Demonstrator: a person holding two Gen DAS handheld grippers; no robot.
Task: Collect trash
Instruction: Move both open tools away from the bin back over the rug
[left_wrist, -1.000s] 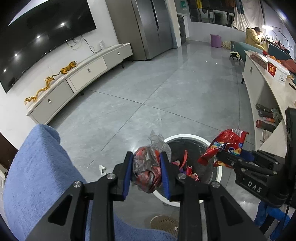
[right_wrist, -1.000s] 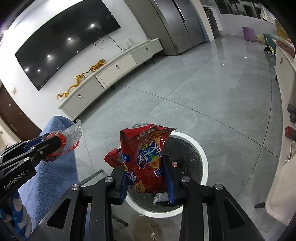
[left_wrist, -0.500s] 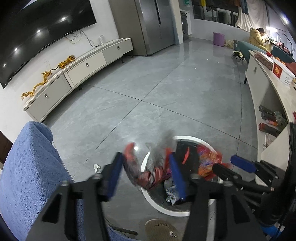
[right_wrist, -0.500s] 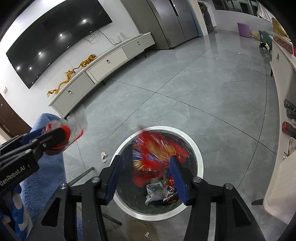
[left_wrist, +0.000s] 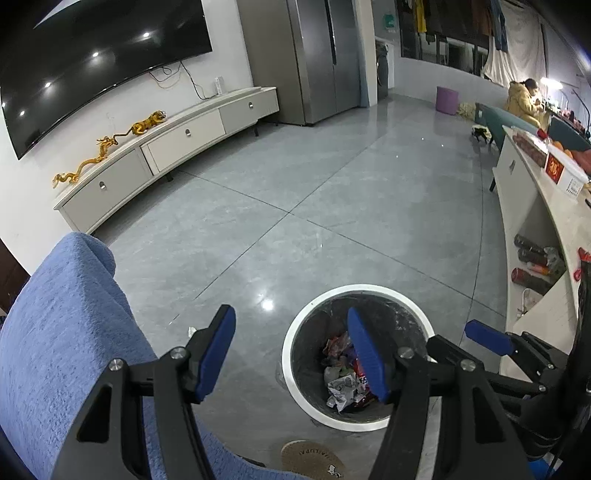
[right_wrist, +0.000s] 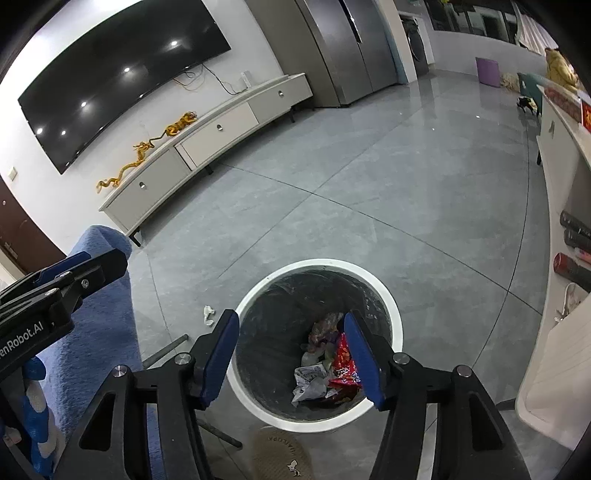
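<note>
While both tools hang over the white-rimmed trash bin (right_wrist: 394, 314), neither carries anything. The left hand-held gripper (left_wrist: 291, 350) has its blue pads standing apart with only floor and the bin's rim between them. The right hand-held gripper (right_wrist: 291, 360) is just as empty, and its jaws are opening at this moment; through the gap you look straight down into the bin.

Crumpled wrappers (right_wrist: 334, 363), a red snack bag and some pale paper among them, lie at the bottom of the dark liner, so that part of the collecting looks done.

Not everything is in, though. One small white scrap (right_wrist: 209, 314) lies on the grey floor just left of the bin, between it and the blue upholstered seat (left_wrist: 66, 332), and a thin dark rod lies on the floor nearby; whether that counts as rubbish I cannot tell. My judgement is that the job is well along, with at least the scrap left to pick up and drop in.
</note>
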